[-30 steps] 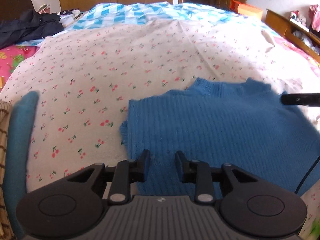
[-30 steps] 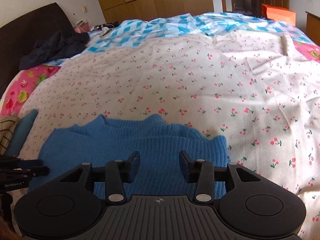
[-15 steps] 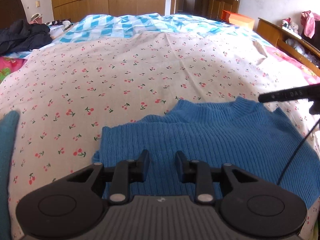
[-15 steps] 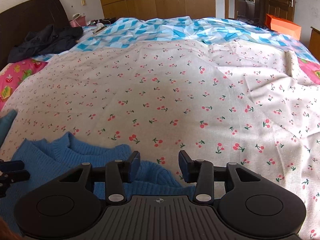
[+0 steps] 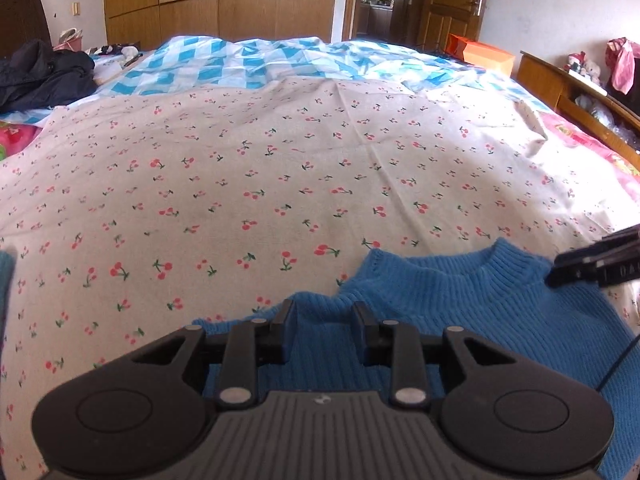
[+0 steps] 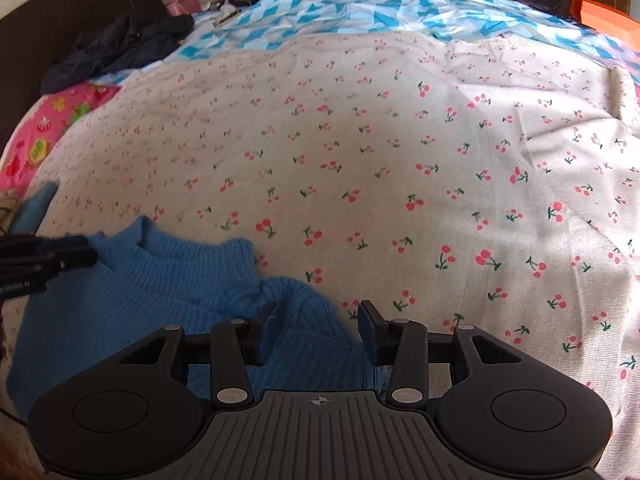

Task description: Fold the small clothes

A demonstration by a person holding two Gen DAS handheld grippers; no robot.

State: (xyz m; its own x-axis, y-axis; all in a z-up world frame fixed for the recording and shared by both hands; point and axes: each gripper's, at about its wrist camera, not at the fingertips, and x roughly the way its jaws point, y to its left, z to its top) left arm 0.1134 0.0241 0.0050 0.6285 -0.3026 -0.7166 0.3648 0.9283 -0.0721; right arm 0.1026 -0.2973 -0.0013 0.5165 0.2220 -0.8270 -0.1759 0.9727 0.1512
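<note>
- Lying on the cherry sheet (image 5: 280,168), near edge: blue sweater (image 5: 460,304), collar on the far side.
- Left gripper (image 5: 322,320): fingers parted over the sweater's left shoulder; no pinch visible.
- Right gripper (image 6: 316,324): fingers spread over a bunched right edge; contact unclear.
- Far left: dark clothes (image 6: 120,48).
- Far: checked quilt (image 5: 260,60).

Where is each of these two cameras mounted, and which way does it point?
Left wrist view: sits on the left gripper, looking forward and down along its open fingers over the blue sweater and cherry-print sheet; the right gripper's fingertip pokes in at the right edge.
Right wrist view: sits on the right gripper, looking the same way, fingers open over the sweater's bunched edge; the left gripper pokes in at the left.
Shared: sweater, sheet, blue checked quilt, dark clothes.
</note>
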